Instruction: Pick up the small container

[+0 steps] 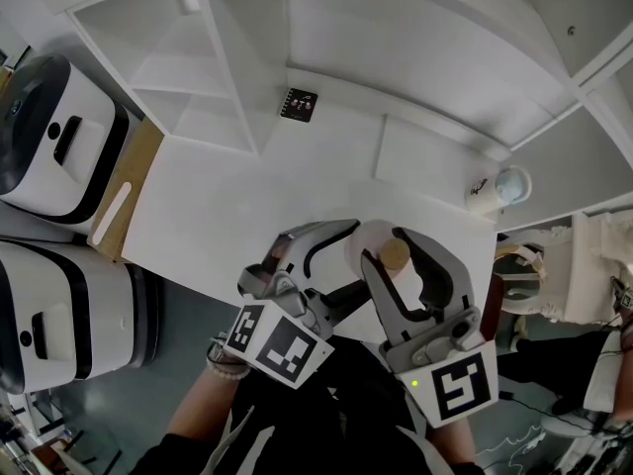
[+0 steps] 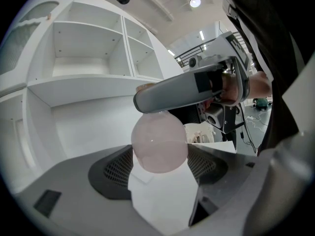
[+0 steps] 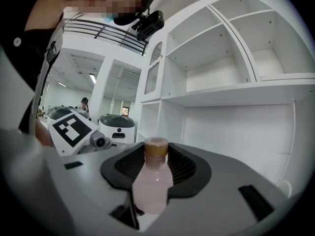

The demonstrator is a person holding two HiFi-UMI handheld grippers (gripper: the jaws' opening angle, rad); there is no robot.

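Gripping the small container (image 3: 152, 186) in the right claw (image 3: 155, 166), clenched on the pink body just behind the tan cap (image 3: 156, 148), cap end pointing out past the tips. Pinching the same bottle in the left claw (image 2: 160, 156) as well, pads closed against the rounded end on both sides, with one jaw of the right claw crossing directly above. Looks to be off the tabletop, going by the open air around the bottle in both gripper views. Hard to confirm clearance from the head view.

Nearest risk first: pulling two ways at once. Could wrench the bottle askew, or pop it out of one grip, if moved with one claw and not loosened in the other. Smooth, curved plastic, so more likely to squirt out under a harder squeeze than to sit tighter. Could also knock jaw against jaw, crossed this closely.

Directly beneath the claws, only the front edge of the white tabletop (image 1: 257, 196), then floor (image 1: 183, 364) on the near side. If dropped here, would probably miss the tabletop and roll away.

Farther out, ahead of the tips, the white shelf unit (image 1: 198, 77). Well apart, and no threat unless swung forward hard. Off to the right of the right claw, a pale cup (image 1: 499, 188) near the tabletop's far corner, also well clear. To the left of the left claw, two white machines (image 1: 54, 142), out of reach.
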